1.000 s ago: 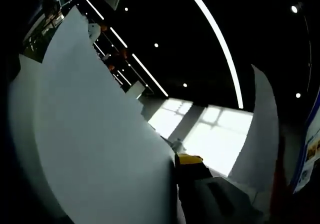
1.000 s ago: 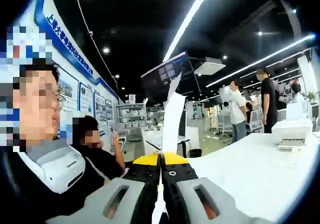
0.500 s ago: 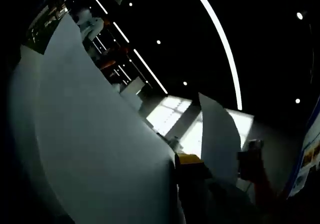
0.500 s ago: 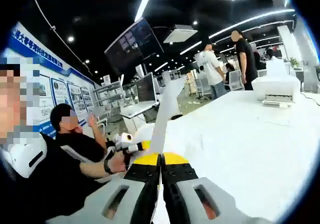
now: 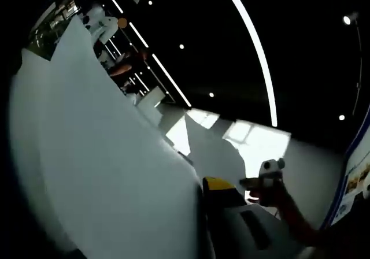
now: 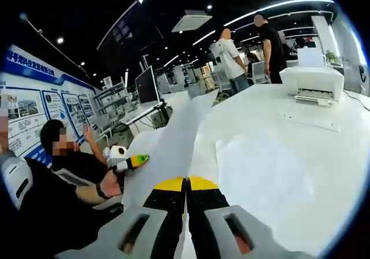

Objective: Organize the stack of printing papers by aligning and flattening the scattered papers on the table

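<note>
In the left gripper view, white printing papers point(image 5: 104, 155) stand on edge and cover the left half of the picture. My left gripper point(image 5: 203, 187) is shut on their lower edge; one yellow-tipped jaw shows and the other is hidden behind the sheets. A further sheet point(image 5: 211, 152) rises behind that jaw, with the right gripper point(image 5: 263, 181) at its side. In the right gripper view, my right gripper point(image 6: 186, 182) is shut on a long white sheet point(image 6: 182, 137) that runs away over the white table point(image 6: 300, 143). The left gripper point(image 6: 132, 162) holds the sheet's left side.
A white printer point(image 6: 315, 81) stands at the table's far right. One flat sheet point(image 6: 260, 166) lies on the table to the right of my jaws. A seated person point(image 6: 63, 155) is at the left, and two people point(image 6: 231, 59) stand beyond the table. Monitors point(image 6: 147, 85) sit at the back.
The right gripper view has tipped down toward the table, and its sheet now lies lower. In the left gripper view the far sheet has shifted left and the right gripper has come closer.
</note>
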`<state>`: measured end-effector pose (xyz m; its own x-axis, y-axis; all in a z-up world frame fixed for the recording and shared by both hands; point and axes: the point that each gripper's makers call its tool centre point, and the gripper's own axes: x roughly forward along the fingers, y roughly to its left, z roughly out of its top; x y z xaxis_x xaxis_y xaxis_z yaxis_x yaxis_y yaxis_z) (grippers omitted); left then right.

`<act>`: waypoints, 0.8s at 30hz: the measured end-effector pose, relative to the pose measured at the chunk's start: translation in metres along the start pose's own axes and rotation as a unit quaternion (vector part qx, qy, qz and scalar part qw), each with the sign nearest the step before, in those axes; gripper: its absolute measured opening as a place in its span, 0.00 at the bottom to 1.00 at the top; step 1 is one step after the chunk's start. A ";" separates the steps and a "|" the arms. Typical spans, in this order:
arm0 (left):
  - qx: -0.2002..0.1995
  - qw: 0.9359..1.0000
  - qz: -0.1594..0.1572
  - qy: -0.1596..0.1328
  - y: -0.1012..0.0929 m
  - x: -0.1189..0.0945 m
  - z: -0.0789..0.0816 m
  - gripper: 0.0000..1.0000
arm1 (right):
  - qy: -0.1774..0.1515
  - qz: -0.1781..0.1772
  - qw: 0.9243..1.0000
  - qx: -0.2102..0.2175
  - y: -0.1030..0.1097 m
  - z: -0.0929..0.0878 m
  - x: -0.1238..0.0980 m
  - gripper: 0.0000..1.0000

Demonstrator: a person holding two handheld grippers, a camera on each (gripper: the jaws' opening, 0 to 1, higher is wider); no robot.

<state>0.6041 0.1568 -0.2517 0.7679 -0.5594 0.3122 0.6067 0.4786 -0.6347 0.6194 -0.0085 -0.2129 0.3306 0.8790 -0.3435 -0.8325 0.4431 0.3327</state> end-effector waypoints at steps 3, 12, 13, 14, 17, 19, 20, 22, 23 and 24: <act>-0.001 1.000 -0.002 -0.002 0.000 0.000 0.001 0.12 | 0.000 0.001 1.000 0.000 0.001 0.003 0.006 0.00; 0.001 1.000 -0.005 0.003 0.000 0.000 -0.001 0.12 | 0.018 -0.002 1.000 -0.022 0.010 0.001 0.032 0.00; 0.002 1.000 -0.005 0.004 0.000 0.000 -0.001 0.12 | 0.018 -0.001 1.000 -0.025 0.008 0.004 0.035 0.00; 0.002 1.000 -0.005 0.004 0.000 0.000 -0.001 0.12 | 0.019 -0.001 0.999 -0.027 0.008 0.004 0.038 0.00; 0.002 1.000 -0.004 0.004 0.001 0.000 -0.001 0.12 | 0.020 0.001 0.999 -0.034 0.011 0.008 0.049 0.00; 0.001 1.000 -0.003 0.002 0.002 0.000 0.000 0.13 | 0.021 -0.001 0.999 -0.039 0.012 0.010 0.054 0.00; 0.001 1.000 -0.003 0.002 0.001 0.000 0.000 0.13 | 0.022 -0.002 0.999 -0.042 0.012 0.012 0.056 0.00; 0.001 1.000 -0.003 0.003 0.001 0.000 -0.001 0.13 | 0.022 -0.004 0.999 -0.047 0.010 0.015 0.060 0.00; 0.001 1.000 -0.003 0.003 0.001 0.000 -0.001 0.13 | 0.021 -0.006 0.999 -0.049 0.009 0.016 0.061 0.00; 0.000 1.000 -0.003 0.003 0.001 0.000 -0.001 0.13 | 0.021 -0.009 0.998 -0.051 0.007 0.017 0.060 0.00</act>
<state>0.6046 0.1565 -0.2528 0.7631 -0.5661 0.3117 0.6110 0.4748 -0.6335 0.6405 0.0508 -0.2166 0.3293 0.8621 -0.3851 -0.8683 0.4367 0.2352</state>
